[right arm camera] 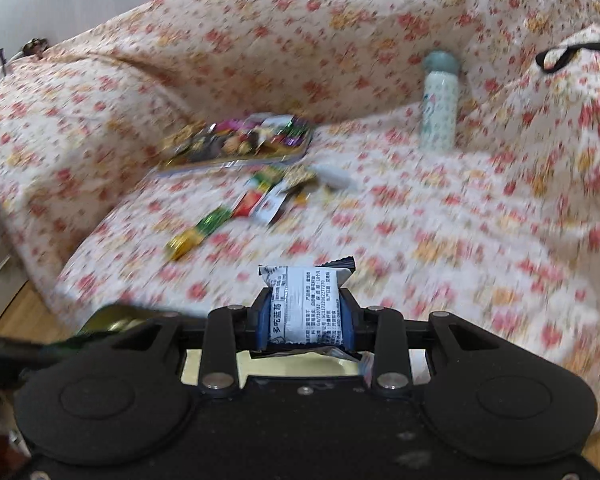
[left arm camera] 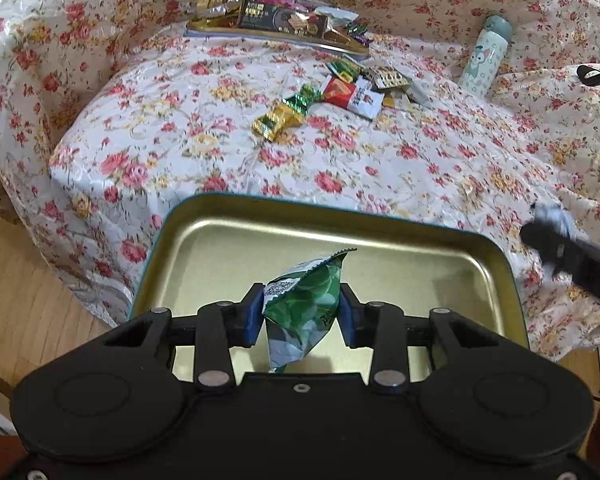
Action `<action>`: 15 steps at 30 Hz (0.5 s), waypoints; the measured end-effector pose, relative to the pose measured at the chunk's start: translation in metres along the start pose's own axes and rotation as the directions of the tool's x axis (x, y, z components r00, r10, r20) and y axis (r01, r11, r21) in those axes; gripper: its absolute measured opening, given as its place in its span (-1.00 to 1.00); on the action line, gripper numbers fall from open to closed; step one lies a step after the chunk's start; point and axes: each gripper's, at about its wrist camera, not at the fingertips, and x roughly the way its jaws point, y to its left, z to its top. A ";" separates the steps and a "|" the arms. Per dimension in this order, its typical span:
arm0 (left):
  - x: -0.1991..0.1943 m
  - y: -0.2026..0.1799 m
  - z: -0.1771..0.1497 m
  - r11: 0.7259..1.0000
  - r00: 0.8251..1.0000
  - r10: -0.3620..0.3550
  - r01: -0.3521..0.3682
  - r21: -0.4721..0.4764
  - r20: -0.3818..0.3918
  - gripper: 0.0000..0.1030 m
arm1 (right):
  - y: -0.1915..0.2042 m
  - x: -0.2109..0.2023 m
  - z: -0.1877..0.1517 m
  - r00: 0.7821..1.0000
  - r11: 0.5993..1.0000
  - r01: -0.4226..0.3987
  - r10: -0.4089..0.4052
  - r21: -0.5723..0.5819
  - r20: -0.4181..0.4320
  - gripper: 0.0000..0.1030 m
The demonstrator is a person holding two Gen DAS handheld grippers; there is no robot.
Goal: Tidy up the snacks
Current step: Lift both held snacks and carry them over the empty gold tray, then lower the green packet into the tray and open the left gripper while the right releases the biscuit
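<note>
My left gripper [left arm camera: 302, 306] is shut on a green snack packet [left arm camera: 304, 304] and holds it above an open gold-lined tin [left arm camera: 440, 256] with a teal rim, at the near edge of the floral-covered sofa. My right gripper [right arm camera: 306, 316] is shut on a white snack packet with black print [right arm camera: 306, 304], held over the sofa's near edge; this view is blurred. Loose snacks [left arm camera: 332, 96] lie in the middle of the seat, also in the right wrist view [right arm camera: 240, 208]. A second tin full of snacks [left arm camera: 284, 20] sits at the back; it also shows in the right wrist view [right arm camera: 240, 144].
A pale green bottle with a cartoon print [left arm camera: 486, 56] leans against the sofa back on the right, also in the right wrist view [right arm camera: 438, 108]. A black strap [left arm camera: 596, 74] lies at the far right. Part of the right gripper [left arm camera: 572, 256] shows at the right edge. Wooden floor [left arm camera: 28, 280] lies to the left.
</note>
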 end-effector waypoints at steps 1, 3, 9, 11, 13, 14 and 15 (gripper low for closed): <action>0.000 0.001 -0.002 1.000 1.000 -0.005 0.005 -0.005 -0.005 -0.11 | 0.004 -0.003 -0.005 1.000 1.000 -0.004 0.004 -0.004 -0.008 -0.32; -0.002 0.003 -0.006 1.000 1.000 -0.013 0.013 -0.018 -0.011 -0.11 | 0.009 -0.008 -0.013 1.000 1.000 -0.012 0.011 -0.006 -0.023 -0.32; -0.004 0.004 -0.016 0.999 0.999 -0.031 0.030 -0.039 -0.021 -0.11 | 0.026 -0.016 -0.041 0.995 0.999 -0.035 0.033 -0.015 -0.094 -0.31; -0.003 0.004 -0.017 0.999 0.999 -0.025 0.024 -0.041 -0.027 -0.11 | 0.027 -0.013 -0.047 0.991 0.999 -0.034 0.032 -0.018 -0.127 -0.31; 0.000 0.005 -0.018 0.999 0.999 -0.019 0.018 -0.045 -0.033 -0.11 | 0.028 -0.009 -0.053 0.988 0.999 -0.026 0.022 -0.021 -0.156 -0.31; 0.000 0.005 -0.019 0.999 0.999 -0.016 0.015 -0.046 -0.036 -0.11 | 0.028 -0.008 -0.056 0.985 1.000 -0.022 0.019 -0.020 -0.169 -0.31; 0.001 0.005 -0.020 0.999 0.999 -0.014 0.012 -0.046 -0.038 -0.11 | 0.027 -0.007 -0.058 0.984 1.000 -0.020 0.017 -0.017 -0.179 -0.31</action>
